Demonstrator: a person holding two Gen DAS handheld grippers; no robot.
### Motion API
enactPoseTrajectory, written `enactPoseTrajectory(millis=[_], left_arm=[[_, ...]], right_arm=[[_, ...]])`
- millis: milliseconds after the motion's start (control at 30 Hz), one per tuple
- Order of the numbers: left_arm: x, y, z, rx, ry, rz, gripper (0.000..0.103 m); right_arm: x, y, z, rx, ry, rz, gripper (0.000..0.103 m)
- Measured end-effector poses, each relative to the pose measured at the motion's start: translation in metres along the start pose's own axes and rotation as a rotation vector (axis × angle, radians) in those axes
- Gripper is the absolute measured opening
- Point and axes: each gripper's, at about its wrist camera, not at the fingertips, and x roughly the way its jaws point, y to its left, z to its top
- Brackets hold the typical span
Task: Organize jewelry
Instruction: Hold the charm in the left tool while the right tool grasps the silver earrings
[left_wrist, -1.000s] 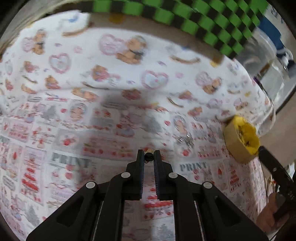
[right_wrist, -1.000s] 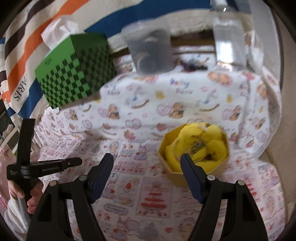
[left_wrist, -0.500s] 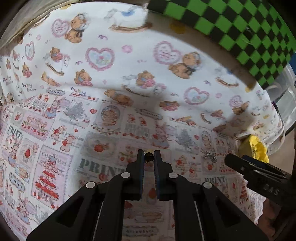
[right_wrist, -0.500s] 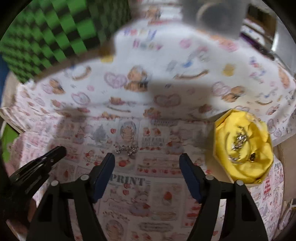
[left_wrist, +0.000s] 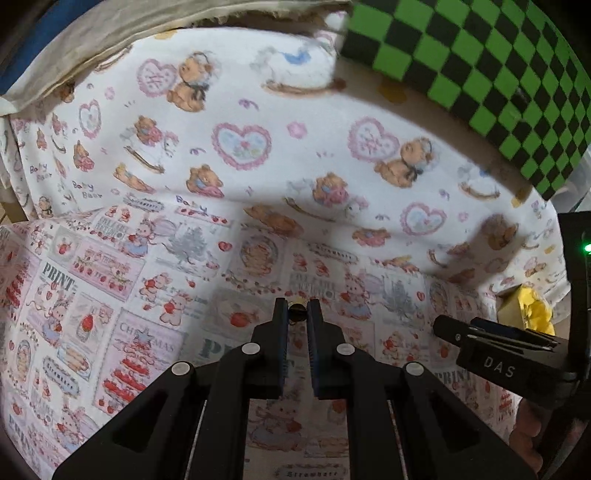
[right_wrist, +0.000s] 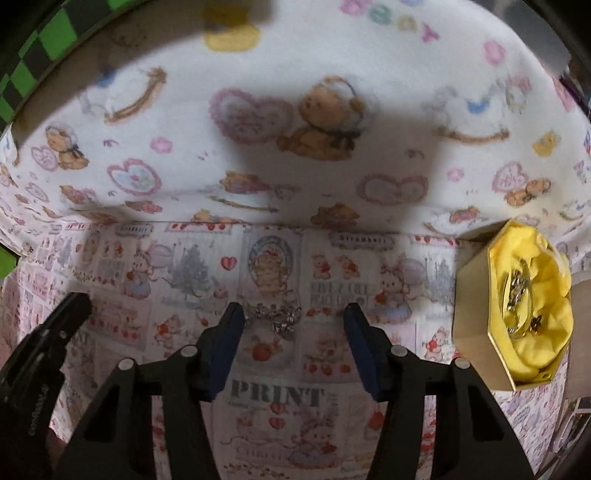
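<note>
My left gripper (left_wrist: 296, 312) is shut on a small dark piece of jewelry (left_wrist: 296, 309), held above the printed cloth. My right gripper (right_wrist: 293, 314) is open, low over a silver chain (right_wrist: 275, 315) that lies on the cloth between its fingertips. A gold hexagonal box (right_wrist: 476, 295) with yellow lining stands at the right in the right wrist view, with several pieces of jewelry (right_wrist: 517, 288) inside. The box also shows at the far right of the left wrist view (left_wrist: 532, 306), behind the right gripper's body (left_wrist: 498, 354).
A green and black checkered box (left_wrist: 480, 62) stands at the back right in the left wrist view. A cloth with bears and hearts (left_wrist: 240, 147) covers the table. The left gripper's finger (right_wrist: 55, 328) shows at the left of the right wrist view.
The right gripper has come down and forward over the silver chain, leaving the box at its right. The left gripper has swung left, still shut on its small piece.
</note>
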Motion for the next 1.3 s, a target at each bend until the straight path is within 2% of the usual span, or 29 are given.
enactPoseTrajectory(millis=[100,200,333,400,533,633,767,1000,1167,1300], left_arm=[[-0.002,0.004,0.001,-0.003,0.002,0.000,0.009],[0.000,0.003,0.001,-0.004,0.005,0.003,0.009],[0.000,0.004,0.001,-0.003,0.002,0.003,0.009],[0.002,0.002,0.001,-0.001,-0.001,0.004,0.009],[-0.001,-0.001,0.000,0.000,-0.036,0.018,0.009],[-0.009,-0.002,0.000,0.016,-0.066,-0.003,0.009],[-0.018,-0.007,-0.002,0.037,-0.107,-0.018,0.009],[-0.027,-0.017,-0.007,0.069,-0.138,0.000,0.009],[-0.031,-0.020,-0.008,0.066,-0.151,-0.006,0.009],[-0.043,-0.025,-0.009,0.080,-0.181,-0.006,0.009]], right_arm=[[0.001,0.005,0.003,-0.007,0.002,-0.012,0.051],[0.002,0.010,0.005,-0.025,0.000,-0.034,0.045],[0.002,0.016,0.006,-0.017,0.028,0.018,0.027],[0.002,0.020,0.006,-0.027,0.024,0.009,0.024],[0.002,0.024,0.005,-0.015,0.035,0.029,0.010],[-0.003,0.024,-0.003,0.011,0.041,0.053,0.009],[-0.016,0.013,-0.016,0.010,0.006,0.064,0.009],[-0.051,-0.001,-0.036,-0.006,-0.047,0.072,0.009],[-0.083,-0.013,-0.051,-0.012,-0.110,0.077,0.009],[-0.105,-0.028,-0.048,0.002,-0.158,0.104,0.009]])
